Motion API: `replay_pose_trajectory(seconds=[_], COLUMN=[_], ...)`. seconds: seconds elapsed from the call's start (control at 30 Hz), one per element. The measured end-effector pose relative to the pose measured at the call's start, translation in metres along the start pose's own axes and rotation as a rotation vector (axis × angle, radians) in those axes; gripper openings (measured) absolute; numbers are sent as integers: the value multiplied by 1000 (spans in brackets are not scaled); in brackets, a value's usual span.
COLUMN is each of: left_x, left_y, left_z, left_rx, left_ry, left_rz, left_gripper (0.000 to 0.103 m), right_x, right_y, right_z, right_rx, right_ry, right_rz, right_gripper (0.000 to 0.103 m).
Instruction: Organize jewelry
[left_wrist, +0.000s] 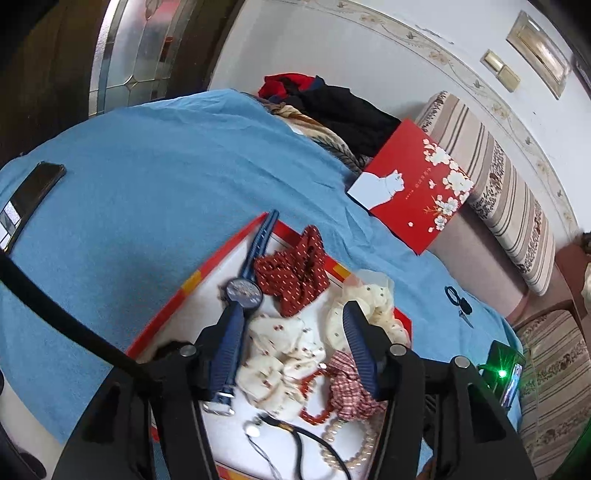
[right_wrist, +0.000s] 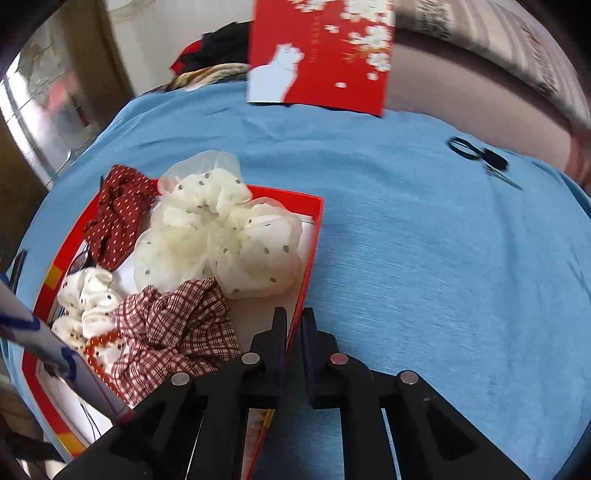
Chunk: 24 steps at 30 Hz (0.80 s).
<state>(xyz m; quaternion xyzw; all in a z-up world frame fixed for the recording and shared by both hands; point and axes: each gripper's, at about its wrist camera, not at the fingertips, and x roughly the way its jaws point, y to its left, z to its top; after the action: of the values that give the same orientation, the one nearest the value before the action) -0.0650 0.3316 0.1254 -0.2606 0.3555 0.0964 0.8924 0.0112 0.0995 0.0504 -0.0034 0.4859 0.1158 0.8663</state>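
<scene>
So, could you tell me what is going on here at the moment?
A person with two handheld grippers is sorting accessories in a red box on a blue cloth. The left gripper hangs open over the scrunchies, by the blue watch. The right gripper is shut on the box's wall.

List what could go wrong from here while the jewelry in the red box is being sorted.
1. The right gripper is shut astride the red box wall; pulling could drag or tip the box.
2. The left gripper is open over tangled scrunchies; closing may catch the cream scrunchie together with the red bead bracelet.
3. The watch strap lies along one finger and could snag.
</scene>
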Motion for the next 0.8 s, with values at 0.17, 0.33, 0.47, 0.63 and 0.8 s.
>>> replay_pose_trajectory(seconds=[0.17,0.33,0.47,0.63,0.8], left_x=[0,-9,-30,-61,-94], left_y=[-9,-17,-31,-52,-73], left_z=[-3,-6,-11,-24,-43], left_rx=[39,77,166,257,309], left_ry=[-6,-62,-197,-381,-467], left_rz=[13,73,182,316,340], left_gripper=[55,66,80,98,101], right_x=[-5,-19,-49,-89,-121], right_y=[-19,-24,-32,-45,-60], right_z=[-5,-5,-11,-36,-70], right_rx=[19,-12,-5,-10,0], right_ry=[-1,-28,-86,-132,-163], right_rz=[-45,27,37,35,34], right_gripper=[7,20,39,42,43])
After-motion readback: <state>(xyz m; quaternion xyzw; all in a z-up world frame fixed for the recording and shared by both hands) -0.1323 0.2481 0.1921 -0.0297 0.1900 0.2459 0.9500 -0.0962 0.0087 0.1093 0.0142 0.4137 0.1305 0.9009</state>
